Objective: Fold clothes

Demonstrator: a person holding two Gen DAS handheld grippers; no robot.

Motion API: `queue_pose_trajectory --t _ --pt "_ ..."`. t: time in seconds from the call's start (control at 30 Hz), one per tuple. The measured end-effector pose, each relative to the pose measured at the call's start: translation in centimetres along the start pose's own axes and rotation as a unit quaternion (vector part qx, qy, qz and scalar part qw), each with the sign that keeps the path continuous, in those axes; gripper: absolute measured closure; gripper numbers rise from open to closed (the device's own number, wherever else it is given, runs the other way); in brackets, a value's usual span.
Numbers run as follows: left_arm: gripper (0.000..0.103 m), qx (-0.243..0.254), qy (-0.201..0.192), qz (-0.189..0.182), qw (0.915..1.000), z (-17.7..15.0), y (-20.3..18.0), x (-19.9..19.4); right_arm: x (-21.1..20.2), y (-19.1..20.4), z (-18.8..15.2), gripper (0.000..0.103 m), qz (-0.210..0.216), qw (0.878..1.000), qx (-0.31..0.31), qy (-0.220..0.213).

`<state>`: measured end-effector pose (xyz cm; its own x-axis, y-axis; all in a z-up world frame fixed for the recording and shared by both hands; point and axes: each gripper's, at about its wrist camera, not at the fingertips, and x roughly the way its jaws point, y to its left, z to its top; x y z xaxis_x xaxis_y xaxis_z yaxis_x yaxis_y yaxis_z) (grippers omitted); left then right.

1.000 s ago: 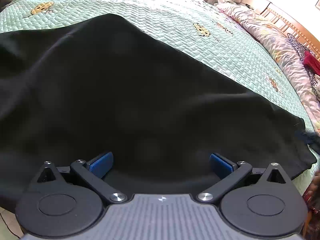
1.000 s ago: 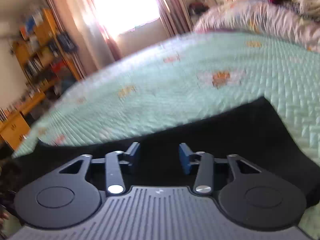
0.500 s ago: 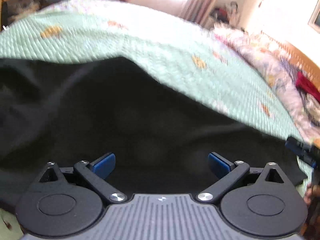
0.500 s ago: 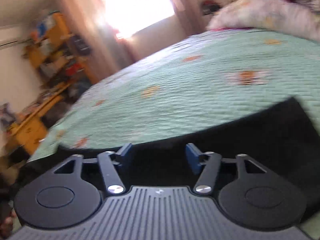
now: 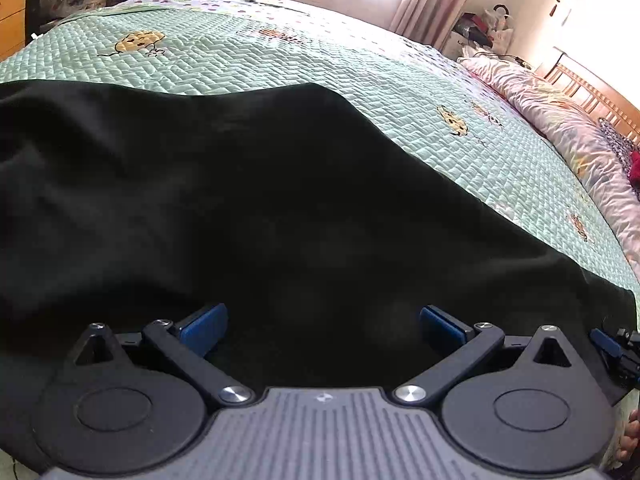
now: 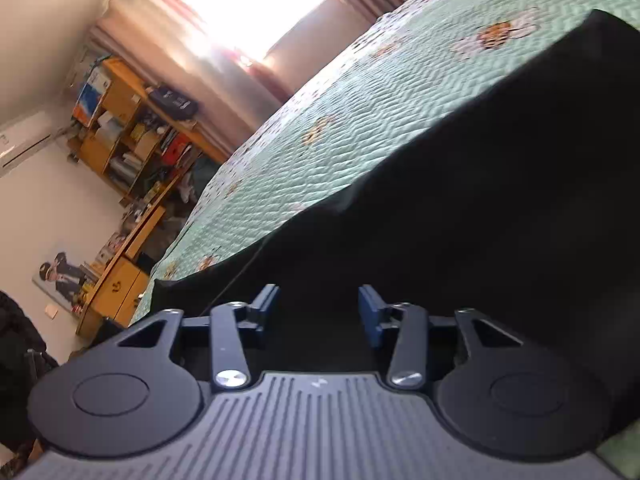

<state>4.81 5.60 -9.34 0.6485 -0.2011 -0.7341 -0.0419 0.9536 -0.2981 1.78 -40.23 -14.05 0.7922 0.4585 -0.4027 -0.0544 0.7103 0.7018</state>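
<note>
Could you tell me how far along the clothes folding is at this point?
Done: the black garment lies spread on the green quilt. In hand: nothing; the left gripper and right gripper are both open over its near edge. Left: no fold is visible, so gripping and all folding remain.

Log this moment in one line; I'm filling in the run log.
stage: pre-grasp | left gripper: open, empty | right gripper: open, empty | black garment: spread on green quilt

Daylight blows out the curtained window [image 6: 256,4], the black garment [image 5: 240,200] loses detail, and edges bow.
</note>
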Motion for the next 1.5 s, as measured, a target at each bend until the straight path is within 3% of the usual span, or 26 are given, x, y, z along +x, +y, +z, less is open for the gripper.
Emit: queue_pose_trajectory --t 0.27,0.37,0.43,0.5,0.6,0.63,0.7,0.73,0.77,0.83,0.9,0.97,1.1,1.2,1.23,1.3,1.33,1.37,1.4,1.43,1.5 --pt "0.001 0.006 0.000 -0.003 1.0000 0.0 -1.5 -1.6 0.2 -0.7 -0.2 0.061 -0.002 1.000 0.001 -0.022" --pt "0.001 0.056 -0.003 -0.029 0.9980 -0.6 -4.5 -2.3 -0.6 -0.3 -0.5 0.060 -0.021 0.999 -0.002 -0.025" --pt "0.001 0.095 0.013 -0.048 0.9942 -1.4 -6.3 -1.7 -1.5 0.4 -0.6 0.051 -0.033 0.999 0.002 -0.032" --pt "0.001 0.116 0.040 -0.063 0.9904 -2.4 -7.6 -0.4 -3.0 0.7 -0.7 0.040 -0.012 0.999 0.005 -0.052" --pt "0.001 0.129 0.041 -0.044 0.9898 -3.8 -8.1 0.9 -4.3 0.2 -0.8 0.038 -0.004 0.998 -0.006 -0.068" --pt "0.001 0.140 0.040 -0.038 0.9886 -4.0 -8.4 0.9 -4.4 -0.6 -0.8 0.038 -0.027 0.997 -0.010 -0.066" --pt "0.001 0.163 0.038 -0.025 0.9855 -4.3 -9.0 1.0 -4.5 -2.5 -0.8 0.062 -0.060 0.996 0.000 -0.061" --pt "0.001 0.175 0.037 -0.019 0.9838 -4.4 -9.3 1.0 -4.7 -3.4 -0.8 0.084 -0.066 0.996 0.011 -0.063" --pt "0.001 0.169 0.040 -0.020 0.9846 -4.3 -9.2 0.9 -5.0 -4.3 -0.8 0.093 -0.072 0.995 0.022 -0.065" --pt "0.001 0.158 0.049 -0.018 0.9860 -3.9 -9.3 0.7 -5.2 -3.9 -0.1 0.092 -0.091 0.993 0.034 -0.063" --pt "0.002 0.157 0.059 -0.014 0.9856 -2.8 -10.3 0.8 -5.0 -1.3 0.9 0.075 -0.107 0.992 -0.003 -0.069" --pt "0.002 0.168 0.051 -0.033 0.9840 -1.4 -12.0 0.8 -3.8 1.2 1.9 0.060 -0.071 0.994 -0.045 -0.065" --pt "0.002 0.176 0.047 -0.059 0.9815 1.1 -15.3 2.6 0.0 5.8 4.2 0.054 -0.002 0.993 -0.111 -0.043" --pt "0.002 0.167 0.066 -0.043 0.9828 1.9 -16.8 5.9 3.8 5.6 4.2 0.054 -0.048 0.982 -0.181 0.008" --pt "0.002 0.152 0.084 -0.034 0.9842 2.0 -16.5 7.6 5.1 5.6 4.2 0.055 -0.063 0.977 -0.205 0.025" --pt "0.001 0.130 0.081 -0.028 0.9877 1.8 -15.9 8.5 7.6 5.4 4.2 0.056 -0.092 0.962 -0.250 0.059" --pt "0.001 0.126 0.078 -0.025 0.9887 1.8 -16.1 8.5 8.8 5.4 4.2 0.068 -0.107 0.953 -0.273 0.075" --pt "0.001 0.121 0.075 -0.022 0.9895 1.9 -16.2 8.4 10.0 5.3 4.2 0.072 -0.121 0.944 -0.294 0.092" --pt "0.001 0.127 0.075 -0.022 0.9889 1.8 -16.3 8.4 9.8 5.0 4.8 0.077 -0.116 0.946 -0.286 0.096" --pt "0.001 0.133 0.074 -0.022 0.9881 1.6 -16.4 8.4 9.4 4.5 5.5 0.090 -0.121 0.949 -0.277 0.091" --pt "0.001 0.133 0.070 -0.030 0.9882 1.5 -15.9 8.2 8.8 3.5 6.9 0.092 -0.131 0.954 -0.258 0.080"
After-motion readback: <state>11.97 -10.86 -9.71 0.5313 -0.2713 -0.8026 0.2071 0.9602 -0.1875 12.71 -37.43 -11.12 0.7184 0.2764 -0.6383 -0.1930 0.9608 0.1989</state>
